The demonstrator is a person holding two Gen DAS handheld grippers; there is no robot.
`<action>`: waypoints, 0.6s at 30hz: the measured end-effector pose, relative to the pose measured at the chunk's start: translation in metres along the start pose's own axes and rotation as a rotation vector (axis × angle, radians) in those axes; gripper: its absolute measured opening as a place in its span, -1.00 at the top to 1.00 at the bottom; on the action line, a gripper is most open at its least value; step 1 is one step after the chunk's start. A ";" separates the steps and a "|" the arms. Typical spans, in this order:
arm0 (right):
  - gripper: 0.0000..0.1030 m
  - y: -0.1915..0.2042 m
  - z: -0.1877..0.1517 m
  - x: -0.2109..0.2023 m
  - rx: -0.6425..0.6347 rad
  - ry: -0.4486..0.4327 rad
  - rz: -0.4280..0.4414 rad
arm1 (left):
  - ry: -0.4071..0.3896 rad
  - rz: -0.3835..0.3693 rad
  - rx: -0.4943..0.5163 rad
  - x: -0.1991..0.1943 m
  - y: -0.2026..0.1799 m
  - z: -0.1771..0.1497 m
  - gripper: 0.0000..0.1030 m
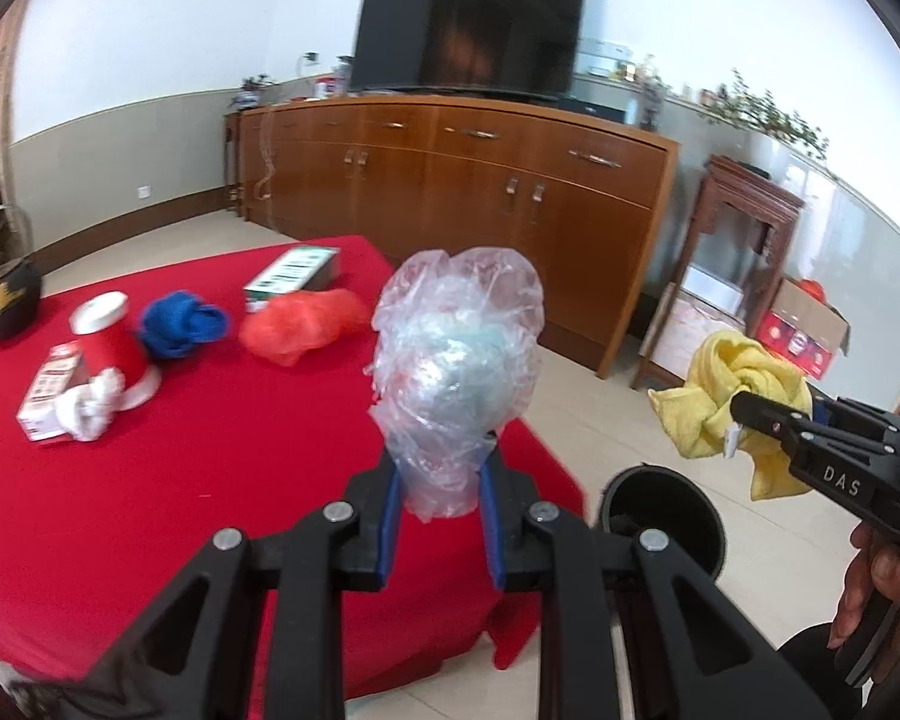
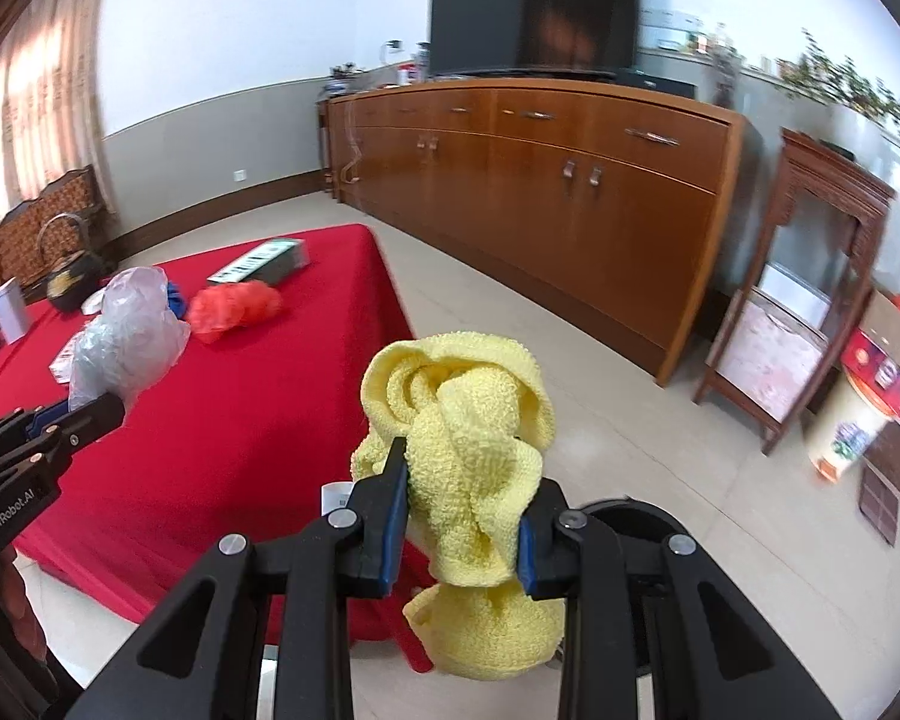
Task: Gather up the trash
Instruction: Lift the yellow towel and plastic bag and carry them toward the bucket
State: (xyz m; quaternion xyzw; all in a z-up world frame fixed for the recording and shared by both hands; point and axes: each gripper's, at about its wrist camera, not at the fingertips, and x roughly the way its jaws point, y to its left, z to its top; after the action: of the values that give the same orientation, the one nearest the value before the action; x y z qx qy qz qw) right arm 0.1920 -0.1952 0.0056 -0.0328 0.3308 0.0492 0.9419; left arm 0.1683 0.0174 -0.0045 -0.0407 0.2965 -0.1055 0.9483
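My left gripper (image 1: 438,468) is shut on a crumpled clear plastic bag (image 1: 456,354), held above the right edge of the red-clothed table (image 1: 210,480). It also shows in the right wrist view (image 2: 126,342). My right gripper (image 2: 459,480) is shut on a wadded yellow cloth (image 2: 468,438), seen in the left wrist view (image 1: 744,402) above and just right of a black bin (image 1: 660,516) on the floor. On the table lie a blue wad (image 1: 180,324), an orange-red plastic bag (image 1: 300,330), a white wad (image 1: 90,408) and a tipped red paper cup (image 1: 114,354).
A green-and-white box (image 1: 294,273), a small carton (image 1: 48,390) and a dark kettle (image 1: 6,300) are on the table. A wooden sideboard (image 1: 480,180) with a TV (image 1: 468,30) stands behind. A wooden stand (image 1: 732,264) and cardboard box (image 1: 804,330) are at the right.
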 end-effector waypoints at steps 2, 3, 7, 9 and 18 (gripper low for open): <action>0.40 -0.018 -0.006 -0.002 0.019 0.007 -0.026 | 0.006 -0.024 0.017 0.005 -0.013 0.000 0.54; 0.40 -0.030 -0.010 -0.004 0.033 0.013 -0.042 | 0.012 -0.043 0.031 0.009 -0.023 0.000 0.54; 0.40 -0.069 -0.024 -0.009 0.077 0.029 -0.092 | 0.034 -0.100 0.069 0.024 -0.054 0.000 0.54; 0.40 -0.088 -0.032 -0.012 0.094 0.038 -0.117 | 0.047 -0.132 0.090 0.032 -0.073 0.000 0.54; 0.40 -0.165 -0.059 -0.006 0.145 0.086 -0.152 | 0.123 -0.249 0.186 0.069 -0.148 -0.012 0.54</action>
State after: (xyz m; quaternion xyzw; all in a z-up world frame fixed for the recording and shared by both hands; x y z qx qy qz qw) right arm 0.1696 -0.3656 -0.0320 0.0083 0.3702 -0.0479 0.9277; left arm 0.1905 -0.1420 -0.0320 0.0176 0.3358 -0.2513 0.9076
